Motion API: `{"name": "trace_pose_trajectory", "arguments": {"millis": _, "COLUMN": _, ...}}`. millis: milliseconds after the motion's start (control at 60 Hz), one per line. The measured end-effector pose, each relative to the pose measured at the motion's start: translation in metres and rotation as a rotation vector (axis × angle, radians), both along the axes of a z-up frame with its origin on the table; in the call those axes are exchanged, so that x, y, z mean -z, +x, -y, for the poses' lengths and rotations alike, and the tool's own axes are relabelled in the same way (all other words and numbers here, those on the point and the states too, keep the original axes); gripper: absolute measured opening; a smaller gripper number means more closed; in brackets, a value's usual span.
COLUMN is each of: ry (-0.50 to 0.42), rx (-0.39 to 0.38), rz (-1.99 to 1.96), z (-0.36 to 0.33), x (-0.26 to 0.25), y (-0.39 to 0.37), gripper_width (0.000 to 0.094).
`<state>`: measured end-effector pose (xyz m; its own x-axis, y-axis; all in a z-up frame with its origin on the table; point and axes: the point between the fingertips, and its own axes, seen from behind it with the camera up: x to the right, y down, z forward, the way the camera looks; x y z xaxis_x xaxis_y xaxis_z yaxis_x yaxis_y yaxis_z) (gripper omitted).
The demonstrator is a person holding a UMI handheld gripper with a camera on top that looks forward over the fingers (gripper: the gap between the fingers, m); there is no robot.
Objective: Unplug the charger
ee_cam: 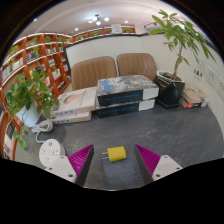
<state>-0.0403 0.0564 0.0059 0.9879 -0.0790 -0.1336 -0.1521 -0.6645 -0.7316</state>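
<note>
The gripper point(116, 160) has its jaws apart, a yellow charger point(117, 153) standing between them on the grey desk point(150, 130). A white power strip point(51, 152) lies left; stacked books point(126, 95) and plants point(180, 40) stand beyond.

yellow charger point(117, 153), white power strip point(50, 153), magenta pads point(82, 157), grey table point(150, 128)

Single gripper-mounted view, low over table point(150, 135), facing forward toward books point(126, 95), wall

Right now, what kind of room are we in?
Probably a library or reading room: bookshelves line the wall, stacked books sit on the grey table, and potted plants stand nearby. The gripper's jaws are open, a yellow charger between them.
</note>
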Motion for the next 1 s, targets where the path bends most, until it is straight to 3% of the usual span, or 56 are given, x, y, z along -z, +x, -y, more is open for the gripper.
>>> {"name": "trace_pose_trajectory", "arguments": {"millis": 33, "ry": 0.013, "rx": 0.008, "rz": 0.022, "z": 0.002, "x": -0.011, "y": 0.005, "gripper_width": 0.0871}}
{"name": "trace_pose_trajectory", "arguments": {"millis": 100, "ry": 0.058, "rx": 0.022, "rz": 0.044, "z": 0.007, "x": -0.043, "y": 0.011, "gripper_width": 0.0854}}
{"name": "trace_pose_trajectory", "arguments": {"millis": 333, "ry": 0.317, "rx": 0.023, "rz": 0.054, "z": 0.064, "x": -0.217, "y": -0.021, "gripper_width": 0.0857}}
{"name": "trace_pose_trajectory", "arguments": {"millis": 433, "ry": 0.355, "rx": 0.022, "rz": 0.068, "z": 0.103, "x": -0.257, "y": -0.041, "gripper_width": 0.0855}}
{"name": "trace_pose_trajectory", "arguments": {"millis": 583, "ry": 0.34, "rx": 0.016, "rz": 0.102, "z": 0.163, "x": -0.264, "y": -0.069, "gripper_width": 0.0854}}
{"name": "trace_pose_trajectory", "arguments": {"millis": 767, "ry": 0.302, "rx": -0.011, "rz": 0.091, "z": 0.216, "x": -0.238, "y": -0.096, "gripper_width": 0.0858}}
{"name": "trace_pose_trajectory", "arguments": {"millis": 1000, "ry": 0.275, "rx": -0.023, "rz": 0.128, "z": 0.251, "x": -0.216, "y": -0.095, "gripper_width": 0.0855}}
